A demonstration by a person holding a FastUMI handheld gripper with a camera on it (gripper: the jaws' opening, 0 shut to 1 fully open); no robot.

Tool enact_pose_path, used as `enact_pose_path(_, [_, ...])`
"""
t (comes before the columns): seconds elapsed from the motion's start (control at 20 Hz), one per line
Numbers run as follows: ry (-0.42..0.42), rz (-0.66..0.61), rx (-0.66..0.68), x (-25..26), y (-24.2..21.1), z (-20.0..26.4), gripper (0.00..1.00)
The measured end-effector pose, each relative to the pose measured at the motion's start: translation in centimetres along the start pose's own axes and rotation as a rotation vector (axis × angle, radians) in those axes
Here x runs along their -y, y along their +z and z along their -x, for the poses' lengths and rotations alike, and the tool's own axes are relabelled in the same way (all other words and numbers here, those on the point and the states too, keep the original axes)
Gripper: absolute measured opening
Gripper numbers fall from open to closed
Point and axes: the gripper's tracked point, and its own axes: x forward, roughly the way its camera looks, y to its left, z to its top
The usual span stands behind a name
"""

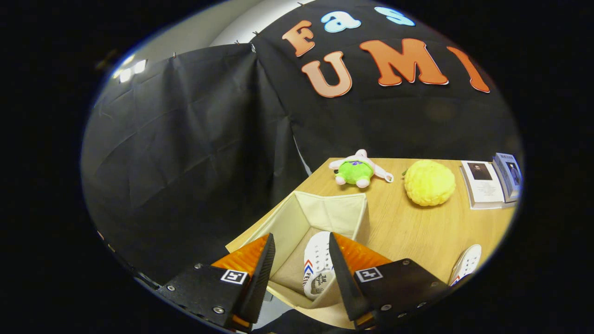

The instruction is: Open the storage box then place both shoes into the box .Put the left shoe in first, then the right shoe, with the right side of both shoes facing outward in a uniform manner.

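An open cream fabric storage box (325,208) stands at the near left corner of the wooden table. One white shoe (318,264) with red and blue stripes lies inside it, on its side, against the right wall. My gripper (300,248) hovers over the box, open, with nothing between its fingers; the shoe shows in the gap beside the right finger (341,269). A second white shoe (466,263) lies on the table to the right of the box, beyond the right finger's mount.
At the back of the table (408,232) lie a green and pink plush toy (356,170), a bumpy yellow ball (429,182) and two books (492,183). Black cloth walls close the booth behind and to the left.
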Motion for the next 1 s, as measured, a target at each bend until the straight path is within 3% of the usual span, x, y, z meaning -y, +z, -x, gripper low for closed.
enact_pose_path(0.15, [-0.035, -0.07, -0.012, 2.8, -0.4, 2.2, 0.82])
enact_pose_path(0.35, [-0.142, -0.116, 0.002, 8.6, -1.0, 4.8, 0.88])
enact_pose_path(0.65, [-0.266, -0.145, -0.017, 15.0, -3.4, 7.7, 0.96])
enact_pose_path(1.0, [-0.419, -0.173, -0.105, 21.8, -8.1, 10.8, 0.97])
